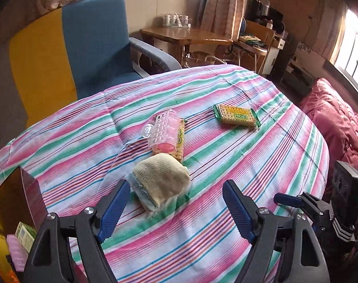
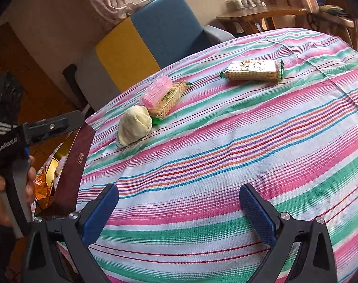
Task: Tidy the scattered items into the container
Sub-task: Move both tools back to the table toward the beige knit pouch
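We find the left gripper (image 1: 176, 210) at the bottom of the left wrist view, its blue pads spread wide with nothing clamped; a rolled yellowish cloth (image 1: 161, 184) lies on the striped cover (image 1: 226, 165) just beyond and between the fingertips. Whether the left pad touches the cloth we cannot tell. Directly above the cloth, at frame centre, a pink ribbed cup (image 1: 163, 132) lies on its side on one cracker packet (image 1: 181, 141). A second cracker packet (image 1: 236, 115) lies apart, right of centre. The container, a dark red box (image 1: 18, 200), sits at the lower left edge of that frame, with items inside.

In the right wrist view, the right gripper (image 2: 179, 210) stands at the bottom, pads likewise apart and empty over the bare cover. A hand (image 2: 4, 184) grips the other tool's handle at the left edge.
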